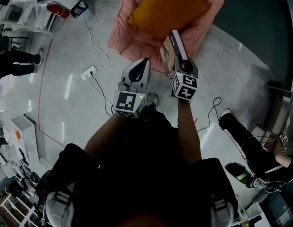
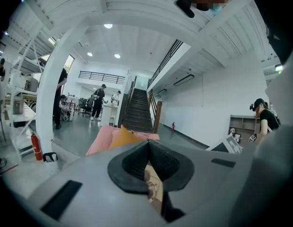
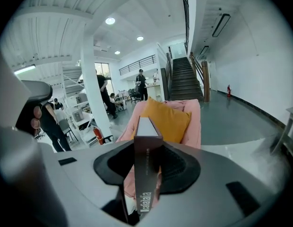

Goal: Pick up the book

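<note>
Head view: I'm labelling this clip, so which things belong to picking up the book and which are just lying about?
Job in hand:
book
right gripper, closed on it

Lying about:
orange cushion
pink seat
red fire extinguisher
white power strip on the floor

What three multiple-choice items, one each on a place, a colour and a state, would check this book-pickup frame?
1. Where does the cushion lie?
A. on the floor
B. on the chair
C. on the stairs

2. What colour is the chair?
A. pink
B. blue
C. green

3. The right gripper is:
A. open and empty
B. shut on the cushion
C. shut on the book

Key:
1 B: the head view shows the cushion resting in the chair.
2 A: the chair is pink in every view.
3 C: the right gripper view shows both jaws pressed on the book's sides.
</note>
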Action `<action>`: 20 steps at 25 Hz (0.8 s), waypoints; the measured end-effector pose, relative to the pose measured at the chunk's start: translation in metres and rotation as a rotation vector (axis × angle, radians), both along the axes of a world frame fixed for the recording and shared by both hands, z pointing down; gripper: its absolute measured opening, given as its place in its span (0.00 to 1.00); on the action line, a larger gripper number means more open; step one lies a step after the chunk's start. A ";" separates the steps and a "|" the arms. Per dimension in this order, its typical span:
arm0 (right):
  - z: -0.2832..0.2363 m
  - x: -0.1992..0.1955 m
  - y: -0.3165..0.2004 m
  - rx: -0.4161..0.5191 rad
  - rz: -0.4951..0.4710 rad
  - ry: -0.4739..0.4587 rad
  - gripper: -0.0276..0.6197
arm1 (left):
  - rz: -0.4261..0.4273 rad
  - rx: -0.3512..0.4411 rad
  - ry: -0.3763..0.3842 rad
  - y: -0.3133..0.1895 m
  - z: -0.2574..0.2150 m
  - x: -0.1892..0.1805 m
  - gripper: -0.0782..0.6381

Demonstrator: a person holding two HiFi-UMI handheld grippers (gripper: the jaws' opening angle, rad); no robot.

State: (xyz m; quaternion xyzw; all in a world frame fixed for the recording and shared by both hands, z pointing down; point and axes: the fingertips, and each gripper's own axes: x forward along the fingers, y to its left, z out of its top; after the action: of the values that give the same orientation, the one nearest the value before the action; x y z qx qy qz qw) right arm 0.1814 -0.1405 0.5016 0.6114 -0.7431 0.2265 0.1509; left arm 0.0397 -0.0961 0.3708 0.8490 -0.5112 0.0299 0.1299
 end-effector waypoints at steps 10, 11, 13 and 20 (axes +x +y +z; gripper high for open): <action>-0.033 0.006 0.048 0.048 -0.028 -0.008 0.27 | -0.040 0.054 -0.022 0.052 -0.025 0.001 0.12; -0.035 0.005 0.053 0.049 -0.029 -0.006 0.27 | -0.041 0.058 -0.020 0.056 -0.027 -0.001 0.12; -0.040 0.003 0.062 0.052 -0.030 0.001 0.27 | -0.037 0.064 -0.017 0.064 -0.031 -0.006 0.12; -0.062 -0.002 0.085 0.068 -0.045 0.021 0.27 | -0.016 0.071 -0.028 0.084 -0.036 -0.012 0.12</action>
State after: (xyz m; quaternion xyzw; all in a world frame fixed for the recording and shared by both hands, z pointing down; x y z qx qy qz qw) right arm 0.1793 -0.0553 0.4400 0.6018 -0.7621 0.1912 0.1430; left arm 0.0276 -0.0126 0.3350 0.8486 -0.5204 0.0226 0.0926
